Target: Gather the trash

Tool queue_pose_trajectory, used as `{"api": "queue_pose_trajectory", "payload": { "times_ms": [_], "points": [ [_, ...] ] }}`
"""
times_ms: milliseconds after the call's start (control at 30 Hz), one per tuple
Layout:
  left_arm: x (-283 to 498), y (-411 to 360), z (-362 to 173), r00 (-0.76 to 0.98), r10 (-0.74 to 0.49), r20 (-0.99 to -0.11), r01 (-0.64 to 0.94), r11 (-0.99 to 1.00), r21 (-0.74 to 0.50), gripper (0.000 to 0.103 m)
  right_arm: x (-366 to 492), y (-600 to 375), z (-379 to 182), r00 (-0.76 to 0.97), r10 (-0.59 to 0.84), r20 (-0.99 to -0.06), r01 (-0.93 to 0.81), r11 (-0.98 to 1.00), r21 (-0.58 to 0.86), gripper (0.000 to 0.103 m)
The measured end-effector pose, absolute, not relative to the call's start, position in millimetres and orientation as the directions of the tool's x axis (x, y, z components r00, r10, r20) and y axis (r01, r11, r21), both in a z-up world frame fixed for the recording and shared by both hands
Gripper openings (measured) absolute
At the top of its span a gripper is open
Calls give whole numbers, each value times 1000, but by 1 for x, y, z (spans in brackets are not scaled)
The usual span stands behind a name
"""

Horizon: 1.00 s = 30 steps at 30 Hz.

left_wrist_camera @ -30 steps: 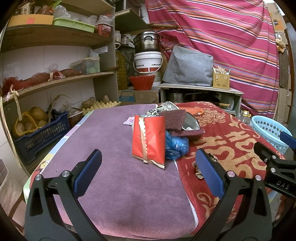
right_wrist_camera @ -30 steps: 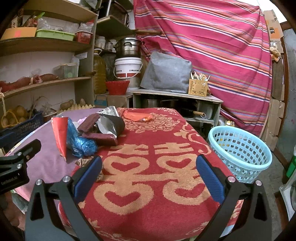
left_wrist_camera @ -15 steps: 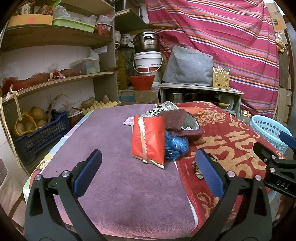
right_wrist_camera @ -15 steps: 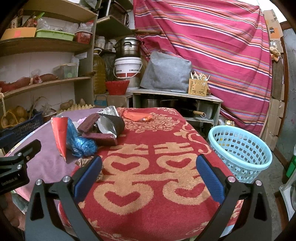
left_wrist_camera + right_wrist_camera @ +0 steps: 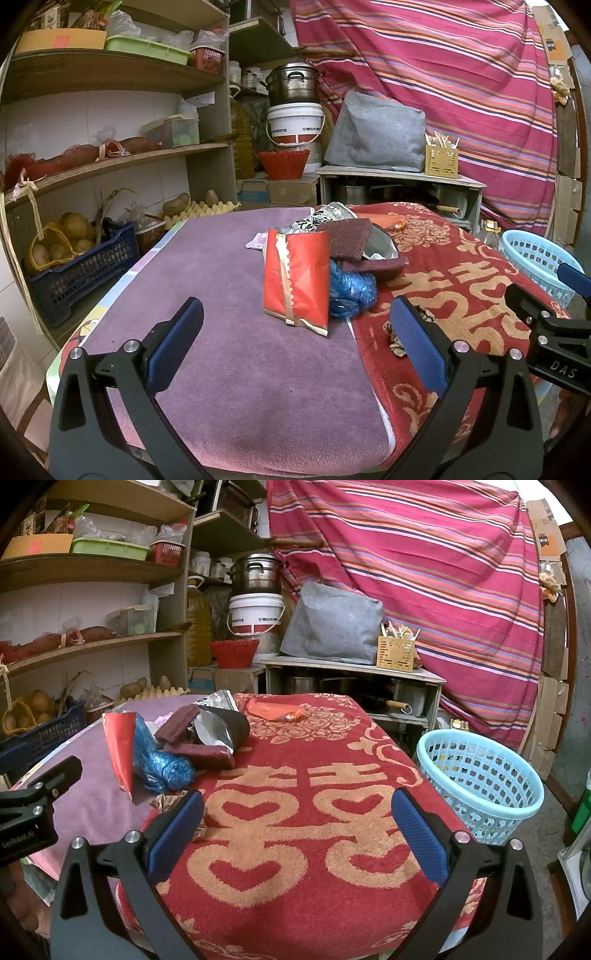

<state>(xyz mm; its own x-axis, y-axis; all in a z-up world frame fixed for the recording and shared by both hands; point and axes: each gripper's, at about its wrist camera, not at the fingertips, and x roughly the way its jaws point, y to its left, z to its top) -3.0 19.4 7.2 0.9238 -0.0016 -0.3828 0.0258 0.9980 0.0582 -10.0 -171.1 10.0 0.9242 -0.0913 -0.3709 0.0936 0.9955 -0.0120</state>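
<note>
A pile of trash lies mid-table: a red foil packet (image 5: 297, 278) (image 5: 120, 751), a crumpled blue plastic bag (image 5: 351, 290) (image 5: 160, 764), maroon scouring pads (image 5: 349, 238) (image 5: 199, 755), a silver-lined wrapper (image 5: 216, 731), an orange wrapper (image 5: 275, 710) and a small brown crumpled scrap (image 5: 397, 334) (image 5: 168, 801). A light blue basket (image 5: 480, 779) (image 5: 535, 258) stands on the floor to the right. My left gripper (image 5: 295, 347) is open and empty, short of the red packet. My right gripper (image 5: 295, 834) is open and empty over the red cloth.
The table carries a purple towel (image 5: 221, 295) on the left and a red patterned cloth (image 5: 314, 812) on the right. Shelves with potatoes and crates (image 5: 66, 251) stand to the left. A low cabinet (image 5: 354, 686) with pots stands behind, before a striped curtain.
</note>
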Motion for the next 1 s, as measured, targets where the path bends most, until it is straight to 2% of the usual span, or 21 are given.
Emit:
{"api": "queue_pose_trajectory", "payload": {
  "times_ms": [1000],
  "points": [
    [-2, 20, 6, 920, -3, -392, 25, 998, 51, 98, -6, -167, 5, 921, -96, -377, 96, 995, -20, 99]
  ]
}}
